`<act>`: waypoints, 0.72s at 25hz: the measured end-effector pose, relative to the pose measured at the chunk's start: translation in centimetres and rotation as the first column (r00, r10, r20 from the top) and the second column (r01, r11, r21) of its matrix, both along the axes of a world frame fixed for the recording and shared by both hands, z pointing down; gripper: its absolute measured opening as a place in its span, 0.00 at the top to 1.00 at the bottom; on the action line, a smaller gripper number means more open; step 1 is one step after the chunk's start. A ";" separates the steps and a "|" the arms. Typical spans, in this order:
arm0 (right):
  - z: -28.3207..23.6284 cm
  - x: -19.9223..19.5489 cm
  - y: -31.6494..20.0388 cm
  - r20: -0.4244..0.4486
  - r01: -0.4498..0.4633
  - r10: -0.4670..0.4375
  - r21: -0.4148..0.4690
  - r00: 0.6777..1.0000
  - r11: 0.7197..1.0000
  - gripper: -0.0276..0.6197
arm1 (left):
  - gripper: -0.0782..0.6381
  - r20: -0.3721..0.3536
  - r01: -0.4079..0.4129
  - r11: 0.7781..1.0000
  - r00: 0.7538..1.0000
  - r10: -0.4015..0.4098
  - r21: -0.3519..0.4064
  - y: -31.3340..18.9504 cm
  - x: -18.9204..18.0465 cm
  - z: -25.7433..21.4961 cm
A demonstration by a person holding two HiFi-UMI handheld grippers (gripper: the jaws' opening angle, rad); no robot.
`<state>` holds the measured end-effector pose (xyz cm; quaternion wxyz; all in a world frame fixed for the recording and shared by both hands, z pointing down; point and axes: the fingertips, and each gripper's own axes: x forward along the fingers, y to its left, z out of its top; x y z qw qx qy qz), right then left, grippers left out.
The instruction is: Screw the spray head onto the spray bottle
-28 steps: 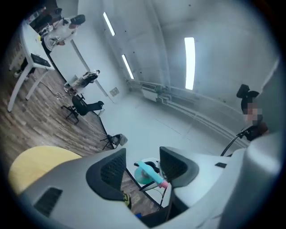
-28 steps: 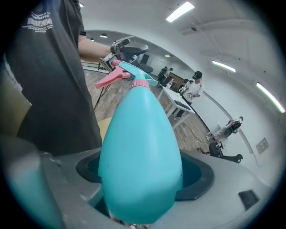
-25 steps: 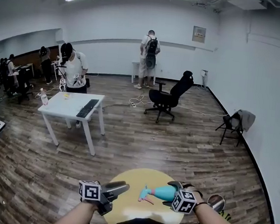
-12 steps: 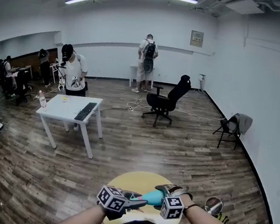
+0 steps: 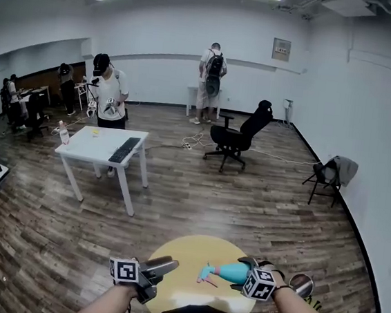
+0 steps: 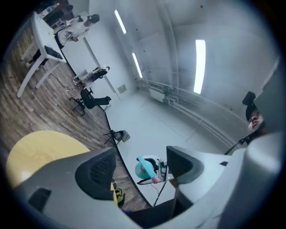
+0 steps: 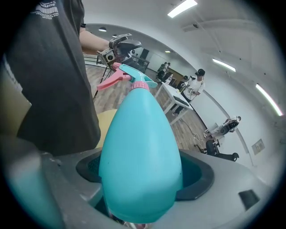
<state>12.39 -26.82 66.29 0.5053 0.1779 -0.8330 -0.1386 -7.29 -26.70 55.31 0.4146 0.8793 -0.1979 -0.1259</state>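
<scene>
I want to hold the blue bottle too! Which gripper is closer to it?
Right. The right gripper clamps the bottle. The left gripper sits apart beyond its spray head, jaws just opened, nothing between them.

Spray bottle (image 7: 140,161): smooth teal plastic, soft sheen. Bench (image 5: 193,249): matt yellow top. Floor (image 5: 246,199): wood-grain planks.

The spray bottle (image 5: 232,270) lies level above the round table (image 5: 186,247), over its right part, with the spray head (image 5: 205,273) at the end nearer the table's middle. Beyond the round table and to its left stands a white table (image 5: 85,149) bearing a keyboard (image 5: 122,150). An office chair (image 5: 236,137) stands straight beyond the round table, and a folding chair (image 5: 327,174), perhaps draped with cloth, beyond to its right.
</scene>
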 end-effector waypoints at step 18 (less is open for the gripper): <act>-2.0 -7.0 1.5 -0.037 0.208 -0.206 0.047 0.978 0.977 0.26 | 0.55 0.372 -0.276 0.958 0.900 0.229 0.079 3.0 9.6 2.9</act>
